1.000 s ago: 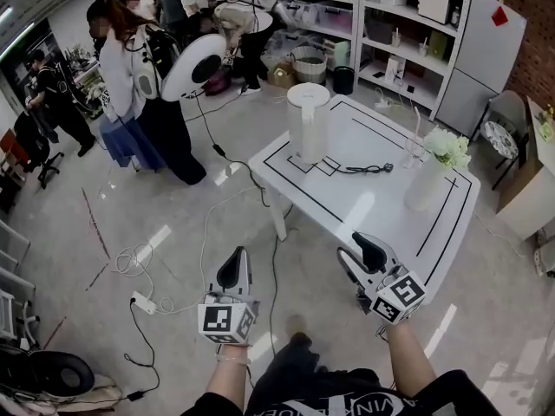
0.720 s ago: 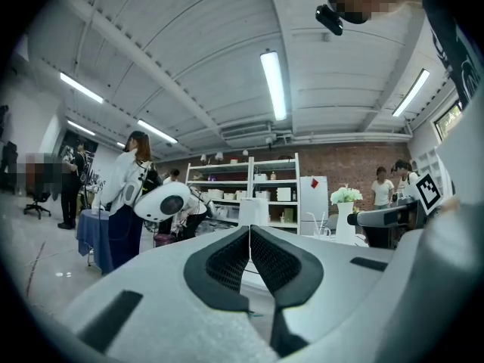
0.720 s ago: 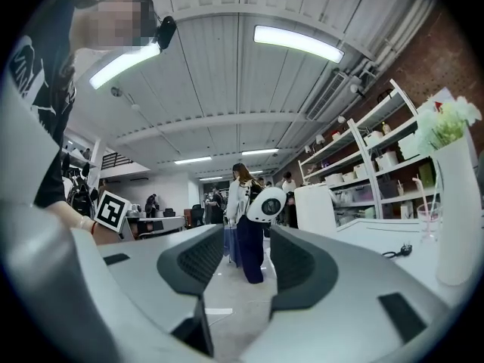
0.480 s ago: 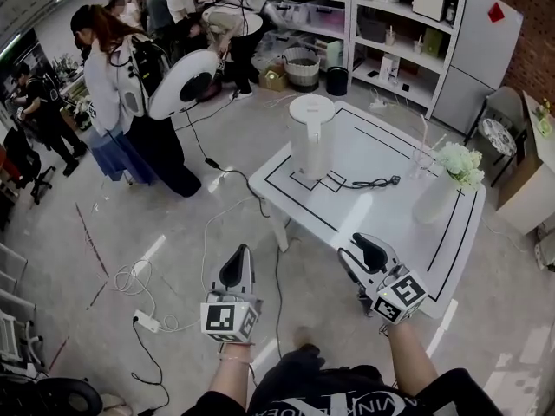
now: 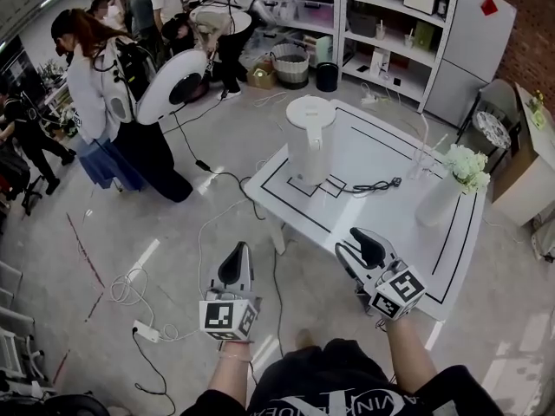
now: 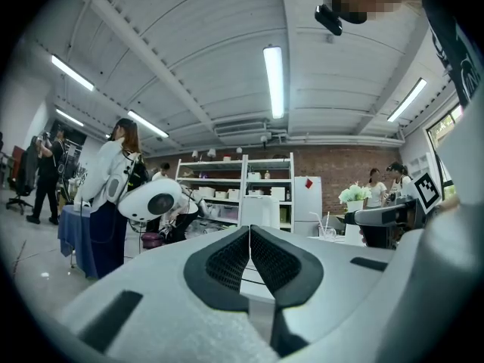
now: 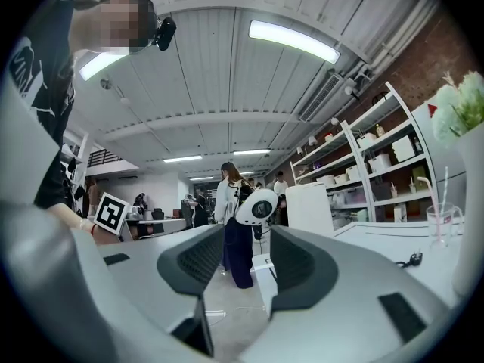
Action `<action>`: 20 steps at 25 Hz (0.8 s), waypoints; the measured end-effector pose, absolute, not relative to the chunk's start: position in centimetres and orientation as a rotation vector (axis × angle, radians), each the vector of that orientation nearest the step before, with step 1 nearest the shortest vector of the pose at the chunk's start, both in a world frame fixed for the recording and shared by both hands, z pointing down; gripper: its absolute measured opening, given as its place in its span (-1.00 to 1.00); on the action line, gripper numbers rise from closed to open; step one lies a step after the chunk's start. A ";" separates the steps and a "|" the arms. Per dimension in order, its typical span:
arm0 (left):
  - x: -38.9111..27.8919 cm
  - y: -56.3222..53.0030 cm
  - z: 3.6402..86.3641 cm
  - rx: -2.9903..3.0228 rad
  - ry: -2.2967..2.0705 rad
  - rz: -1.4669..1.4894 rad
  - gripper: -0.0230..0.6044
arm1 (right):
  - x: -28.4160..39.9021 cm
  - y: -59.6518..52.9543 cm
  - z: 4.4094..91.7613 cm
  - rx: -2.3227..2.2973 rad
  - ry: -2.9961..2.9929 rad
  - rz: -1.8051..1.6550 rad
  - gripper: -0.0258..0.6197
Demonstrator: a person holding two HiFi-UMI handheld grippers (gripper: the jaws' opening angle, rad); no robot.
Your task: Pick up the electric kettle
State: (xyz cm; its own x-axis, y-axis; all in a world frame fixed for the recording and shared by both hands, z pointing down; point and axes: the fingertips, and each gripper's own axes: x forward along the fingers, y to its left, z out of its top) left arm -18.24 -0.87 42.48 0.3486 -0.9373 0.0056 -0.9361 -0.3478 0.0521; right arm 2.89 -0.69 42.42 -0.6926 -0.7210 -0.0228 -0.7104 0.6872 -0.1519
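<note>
The electric kettle (image 5: 310, 137) is a tall white cylinder standing at the far left corner of the white table (image 5: 381, 224); its black cord (image 5: 368, 185) lies beside it. The kettle also shows far off in the left gripper view (image 6: 259, 210) and the right gripper view (image 7: 310, 209). My left gripper (image 5: 236, 265) hangs over the floor in front of the table, jaws shut with nothing between them (image 6: 249, 231). My right gripper (image 5: 355, 250) hovers at the table's near edge, open and empty (image 7: 248, 240). Both grippers are well short of the kettle.
A white vase with flowers (image 5: 440, 196) and a glass with straws (image 5: 420, 158) stand on the table's right side. Cables and a power strip (image 5: 146, 329) lie on the floor at left. Several people (image 5: 104, 102) stand at the far left, shelves (image 5: 381, 16) behind.
The head view has drifted a little, so the table and people sit slightly differently in the frame. Both grippers keep nearly the same places and states.
</note>
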 end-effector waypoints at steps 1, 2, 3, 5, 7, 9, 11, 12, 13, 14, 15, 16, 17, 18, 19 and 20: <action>-18.3 -1.0 42.5 2.539 -1.765 -0.041 -0.89 | 2.8 -0.8 42.5 -1.195 2.811 -0.207 -0.39; -18.4 -1.1 42.6 2.537 -1.764 -0.043 -0.89 | 2.8 -0.9 42.5 -1.196 2.810 -0.212 -0.39; -18.5 -1.3 42.6 2.535 -1.764 -0.045 -0.89 | 2.7 -1.0 42.6 -1.197 2.810 -0.214 -0.39; -18.7 -1.6 42.7 2.532 -1.766 -0.047 -0.89 | 2.6 -1.3 42.5 -1.197 2.817 -0.203 -0.39; -18.7 -1.9 42.8 2.530 -1.767 -0.049 -0.89 | 2.6 -1.6 42.6 -1.199 2.820 -0.198 -0.39; -18.6 -2.2 42.8 2.531 -1.763 -0.048 -0.89 | 2.8 -1.9 42.5 -1.203 2.820 -0.198 -0.39; -18.4 -2.5 42.8 2.529 -1.758 -0.044 -0.89 | 2.8 -2.3 42.3 -1.204 2.821 -0.197 -0.39; -18.4 -2.7 42.9 2.526 -1.756 -0.042 -0.89 | 2.8 -2.6 42.2 -1.202 2.823 -0.198 -0.39; -18.4 -3.0 42.9 2.523 -1.754 -0.040 -0.89 | 2.7 -2.8 42.1 -1.199 2.826 -0.198 -0.39; -18.4 -3.3 43.0 2.521 -1.753 -0.038 -0.89 | 2.7 -3.1 42.1 -1.198 2.828 -0.200 -0.39; -18.4 -3.7 43.0 2.520 -1.752 -0.036 -0.89 | 2.7 -3.5 42.1 -1.196 2.829 -0.202 -0.39; -18.3 -4.1 43.1 2.520 -1.750 -0.035 -0.89 | 2.7 -3.9 42.2 -1.195 2.830 -0.205 -0.39; -18.2 -4.5 43.2 2.520 -1.748 -0.034 -0.89 | 2.7 -4.2 42.3 -1.194 2.830 -0.208 -0.39; -18.2 -4.9 43.2 2.519 -1.747 -0.034 -0.89 | 2.7 -4.7 42.4 -1.193 2.831 -0.211 -0.39; -18.1 -5.3 43.3 2.518 -1.745 -0.034 -0.89 | 2.7 -5.1 42.5 -1.192 2.831 -0.214 -0.39; -18.1 -5.7 43.4 2.518 -1.745 -0.033 -0.89 | 2.7 -5.5 42.5 -1.190 2.832 -0.216 -0.39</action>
